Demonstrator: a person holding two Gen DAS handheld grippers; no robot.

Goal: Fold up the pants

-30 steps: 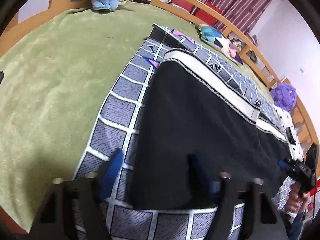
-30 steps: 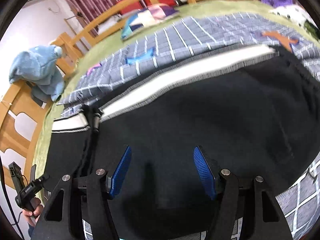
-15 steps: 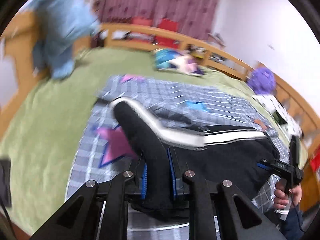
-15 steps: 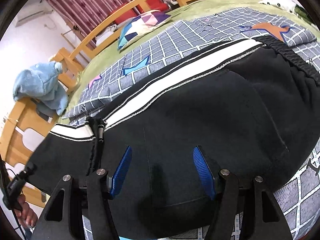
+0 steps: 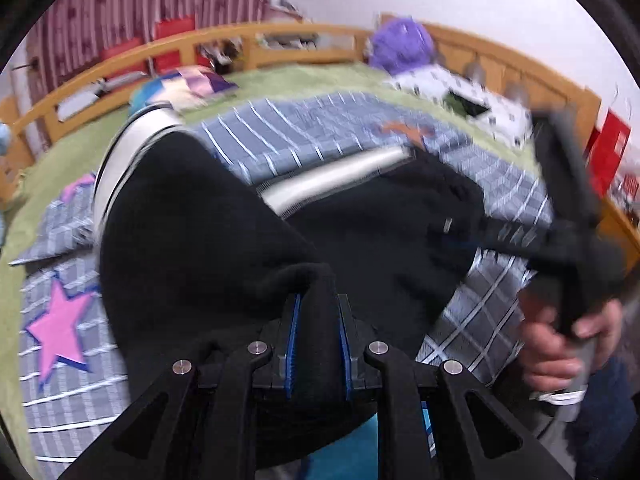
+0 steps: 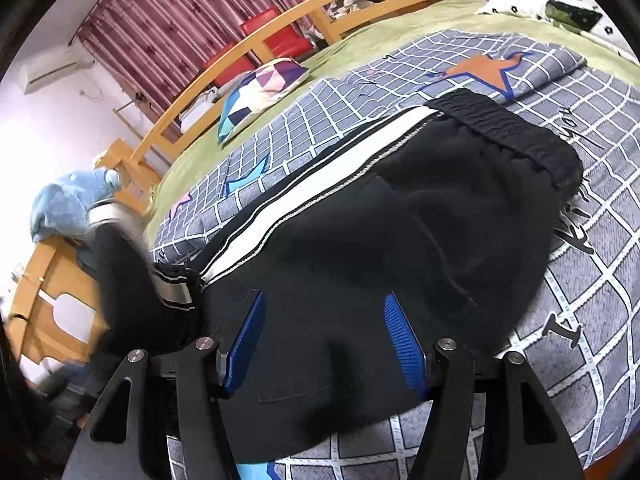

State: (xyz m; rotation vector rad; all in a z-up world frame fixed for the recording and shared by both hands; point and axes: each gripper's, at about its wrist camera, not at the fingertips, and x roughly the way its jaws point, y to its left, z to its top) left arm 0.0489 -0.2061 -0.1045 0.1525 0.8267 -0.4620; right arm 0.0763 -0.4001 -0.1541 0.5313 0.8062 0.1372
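Note:
Black pants [image 6: 420, 216] with a white side stripe lie on a grey checked blanket [image 6: 592, 288]. The waistband [image 6: 504, 128] is at the far right in the right wrist view. My left gripper [image 5: 318, 312] is shut on the leg end of the pants [image 5: 192, 240] and holds it lifted and doubled over the upper part. My right gripper [image 6: 324, 332] is open just above the black fabric near the front edge and holds nothing. The right gripper also shows in the left wrist view [image 5: 568, 240], held in a hand.
The blanket lies on a green bed cover [image 5: 56, 160] with a wooden rail [image 6: 320, 12] around it. A patterned pillow [image 6: 260, 88], a blue plush toy [image 6: 68, 204], a purple plush toy [image 5: 400, 44] and a white dotted cushion [image 6: 540, 0] lie at the edges.
My left gripper closed on the leg end, lifted it off the blanket and carried it to the right over the pants. My right gripper stayed open over the fabric.

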